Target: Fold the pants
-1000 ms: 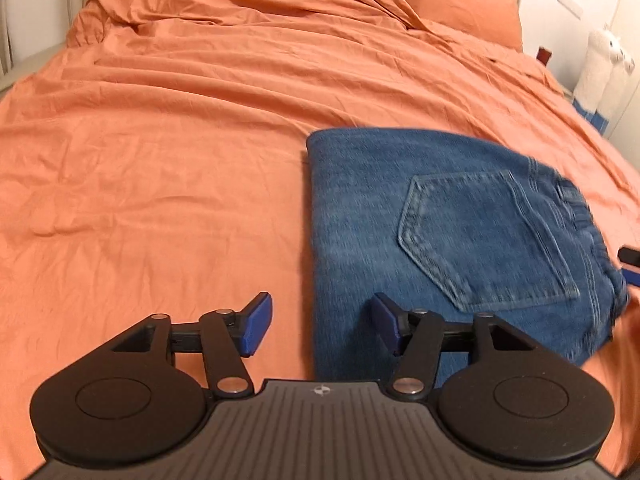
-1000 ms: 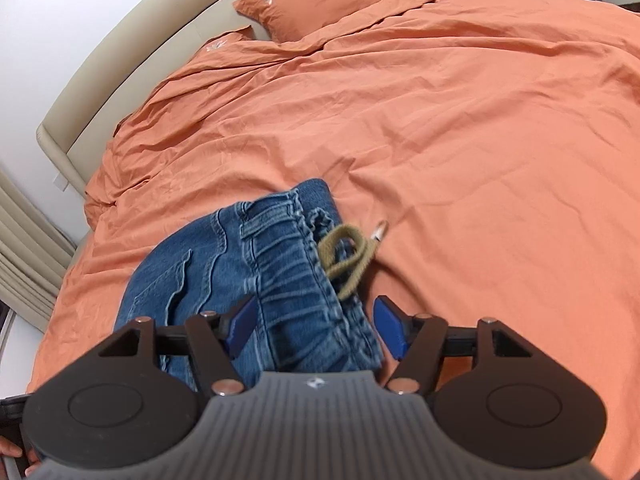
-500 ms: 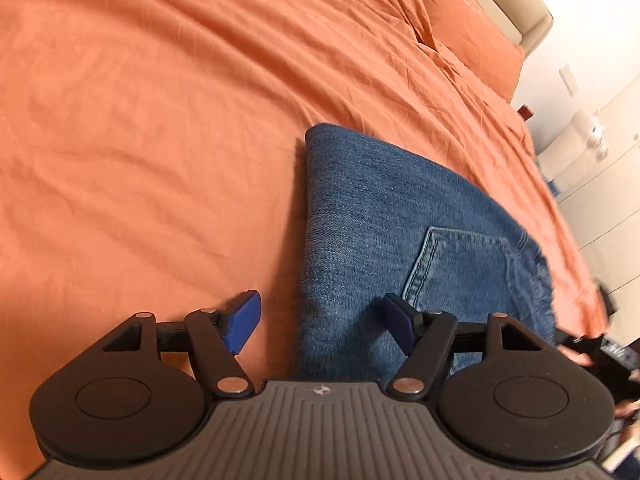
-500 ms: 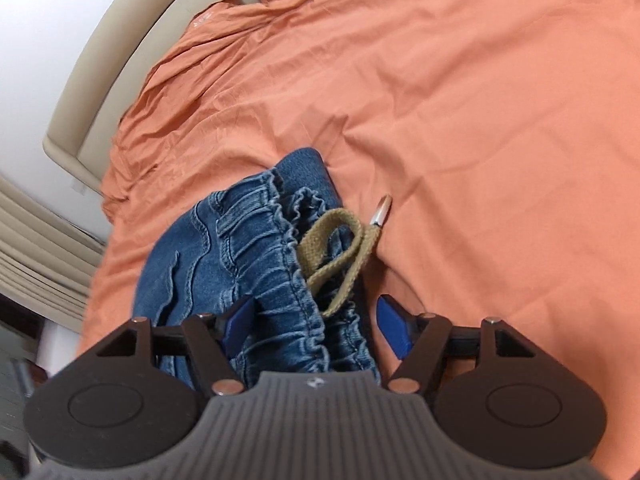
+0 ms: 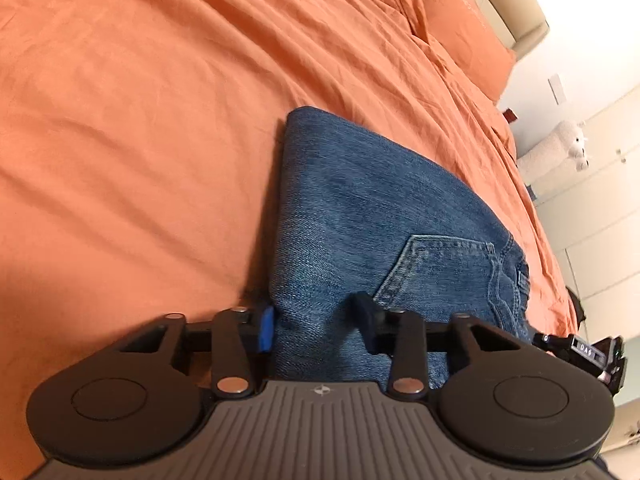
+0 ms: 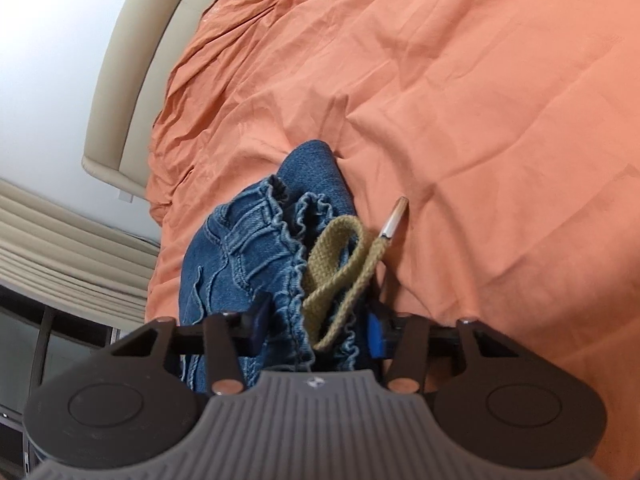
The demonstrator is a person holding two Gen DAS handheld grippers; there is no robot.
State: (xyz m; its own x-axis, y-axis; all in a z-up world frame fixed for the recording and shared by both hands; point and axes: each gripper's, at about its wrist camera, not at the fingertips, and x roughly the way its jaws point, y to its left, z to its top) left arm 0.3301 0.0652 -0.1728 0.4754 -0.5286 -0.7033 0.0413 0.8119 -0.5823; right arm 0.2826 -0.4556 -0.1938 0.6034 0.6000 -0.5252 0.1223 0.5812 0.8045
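Observation:
Folded blue denim pants (image 5: 380,208) lie on the orange bed sheet (image 5: 140,120), back pocket up. My left gripper (image 5: 314,320) straddles their near folded corner; its jaws are closing, and the blue pads press into the denim from both sides. In the right wrist view the gathered elastic waistband of the pants (image 6: 240,248) bunches up. An olive drawstring (image 6: 340,264) with a metal tip lies looped on it. My right gripper (image 6: 316,326) is closing its jaws over the waistband and the drawstring loop, pads pressing on the cloth.
Wrinkled orange sheet (image 6: 480,100) spreads on all sides. An orange pillow (image 5: 468,28) and a beige headboard (image 6: 132,60) stand at the far end. A white plush toy (image 5: 568,148) sits by the wall beyond the bed's edge. Beige curtains (image 6: 60,240) hang left.
Both grippers sank onto the pants and tilted downward. Their jaws, wide apart before, have narrowed onto the denim: the left at the folded corner, the right at the waistband.

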